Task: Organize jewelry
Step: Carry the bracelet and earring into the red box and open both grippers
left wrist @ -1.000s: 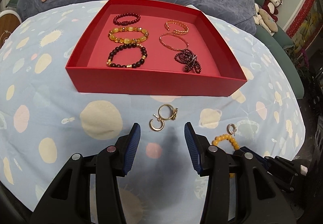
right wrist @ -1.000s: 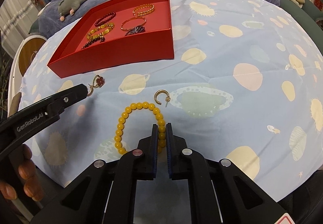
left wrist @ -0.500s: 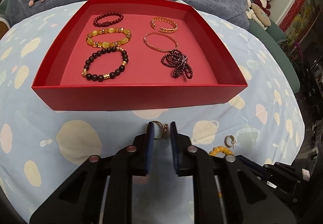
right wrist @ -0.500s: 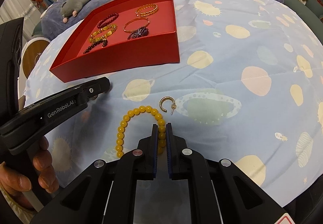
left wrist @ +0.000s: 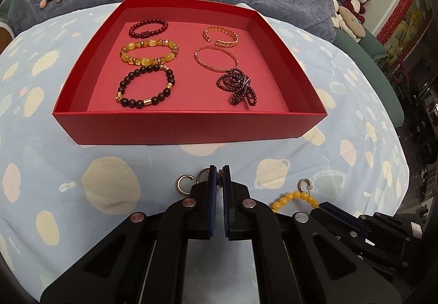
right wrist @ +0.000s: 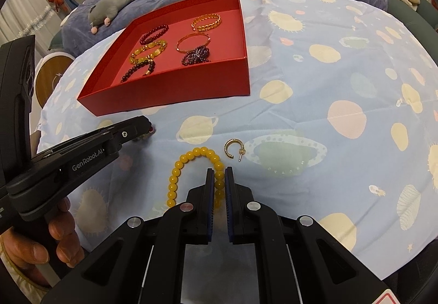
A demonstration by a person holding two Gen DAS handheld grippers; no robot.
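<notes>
Ring [left wrist: 219, 177] mostly hidden between left claw [left wrist: 218, 170] fingers

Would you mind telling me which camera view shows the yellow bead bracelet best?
The right wrist view: most of the yellow bead bracelet shows, pinched by the right hand-held gripper. The left wrist view shows only a short arc of beads.

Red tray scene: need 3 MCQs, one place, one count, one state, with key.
1. Where does the yellow bead bracelet lie?
A. in the red tray
B. on the cloth, in front of the tray
C. on the grey plush

2. How many bracelets are in the red tray?
A. four
B. six
C. eight

3. How stands the left gripper?
A. wide open
B. shut on the ring
C. out of view

Key: 1 B, the beads rest on the patterned cloth between the right gripper's fingers; 2 B, two columns of three; 3 B, its fingers pinch the ring.
</notes>
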